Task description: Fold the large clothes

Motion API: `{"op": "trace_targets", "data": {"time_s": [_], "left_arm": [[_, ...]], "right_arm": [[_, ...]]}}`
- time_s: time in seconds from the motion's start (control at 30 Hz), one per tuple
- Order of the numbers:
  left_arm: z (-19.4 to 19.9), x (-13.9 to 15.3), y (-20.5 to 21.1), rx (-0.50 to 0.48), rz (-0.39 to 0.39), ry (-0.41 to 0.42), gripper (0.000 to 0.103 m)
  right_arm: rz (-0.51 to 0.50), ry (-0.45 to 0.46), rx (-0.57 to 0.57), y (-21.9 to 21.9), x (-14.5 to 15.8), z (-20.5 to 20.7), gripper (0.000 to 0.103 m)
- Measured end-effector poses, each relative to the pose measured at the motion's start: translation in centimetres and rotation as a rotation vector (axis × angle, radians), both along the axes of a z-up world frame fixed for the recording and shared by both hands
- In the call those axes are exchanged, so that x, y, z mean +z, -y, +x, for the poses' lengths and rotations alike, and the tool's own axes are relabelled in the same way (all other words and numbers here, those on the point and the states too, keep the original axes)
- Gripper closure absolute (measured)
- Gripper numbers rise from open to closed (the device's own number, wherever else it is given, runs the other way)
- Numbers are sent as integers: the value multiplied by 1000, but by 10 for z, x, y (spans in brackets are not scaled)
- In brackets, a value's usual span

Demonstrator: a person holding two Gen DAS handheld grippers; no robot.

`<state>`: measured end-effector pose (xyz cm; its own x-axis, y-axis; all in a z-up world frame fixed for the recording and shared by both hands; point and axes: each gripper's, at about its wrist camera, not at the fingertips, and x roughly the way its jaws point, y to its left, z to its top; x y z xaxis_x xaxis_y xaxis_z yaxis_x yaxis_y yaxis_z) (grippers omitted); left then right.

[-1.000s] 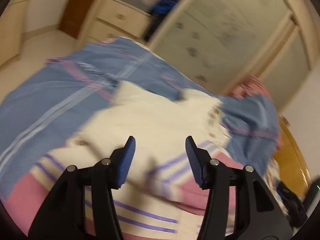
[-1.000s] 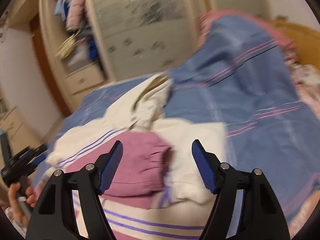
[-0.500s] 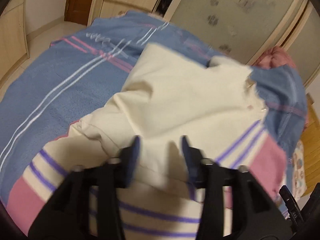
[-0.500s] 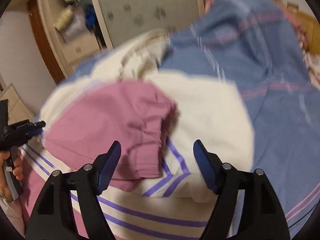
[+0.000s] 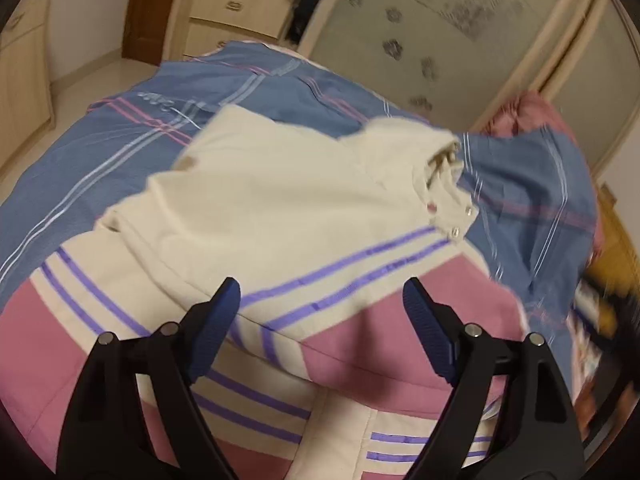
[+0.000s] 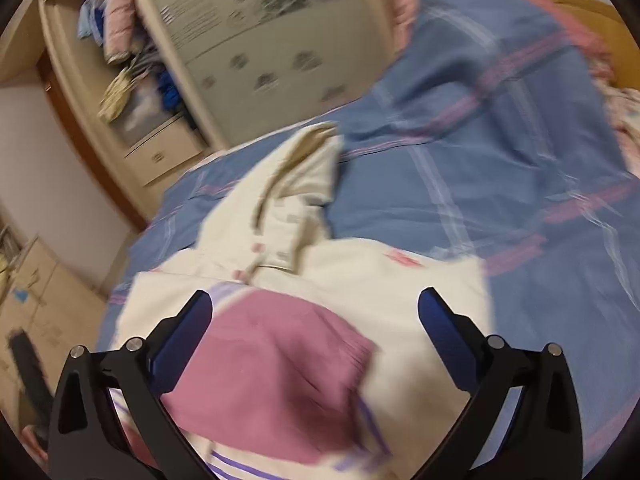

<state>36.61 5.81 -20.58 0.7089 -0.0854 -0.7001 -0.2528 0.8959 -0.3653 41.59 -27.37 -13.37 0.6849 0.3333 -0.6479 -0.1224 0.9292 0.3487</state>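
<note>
A cream jacket [image 5: 272, 196] with pink panels and purple stripes lies on the blue plaid bedspread [image 5: 120, 136]. Its hood [image 5: 436, 160] points to the far side. A pink sleeve [image 6: 276, 376] is folded over the body. My left gripper [image 5: 320, 300] is open and empty, just above the striped fold of the jacket. My right gripper [image 6: 316, 308] is open and empty above the pink sleeve and the cream body [image 6: 420, 280]. The hood [image 6: 300, 172] also shows in the right wrist view.
The bedspread [image 6: 500, 168] covers the bed, bunched up at the far right. A wardrobe with frosted sliding doors [image 5: 460, 28] and drawers [image 5: 236, 4] stands behind the bed. Clothes sit on open shelves [image 6: 120, 40]. A wooden bed frame [image 5: 616, 240] runs along the right.
My left gripper closed in over the jacket half a second ago and now stands wide open, drawn back. My right gripper has lifted away from the pink sleeve, staying open.
</note>
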Motion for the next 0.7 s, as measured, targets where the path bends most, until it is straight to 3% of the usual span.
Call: {"op": "trace_targets", "data": {"time_s": [0.1, 0.27, 0.4, 0.43, 0.5, 0.53, 0.6, 0.63, 0.7], "left_arm": [[12, -27, 10, -28, 70, -38, 18], [29, -57, -2, -23, 17, -63, 16], [33, -59, -5, -41, 14, -59, 14], [32, -60, -5, -38, 8, -57, 14], [30, -59, -4, -38, 11, -51, 14], [30, -58, -5, -39, 8, -47, 14], [27, -58, -8, -43, -12, -34, 13], [24, -57, -10, -41, -32, -24, 14], [18, -54, -18, -24, -90, -6, 14]], "right_arm": [[0, -75, 58, -32, -6, 82, 1], [-49, -223, 41, -82, -42, 205, 1], [97, -314, 33, -97, -67, 255, 1], [101, -333, 39, -106, -74, 263, 1], [5, -359, 25, -124, -83, 268, 1], [-38, -342, 17, -132, -86, 264, 7], [-93, -278, 1, -138, -78, 251, 94], [-76, -254, 3, -136, -71, 245, 96], [-64, -101, 31, -131, -35, 214, 99]]}}
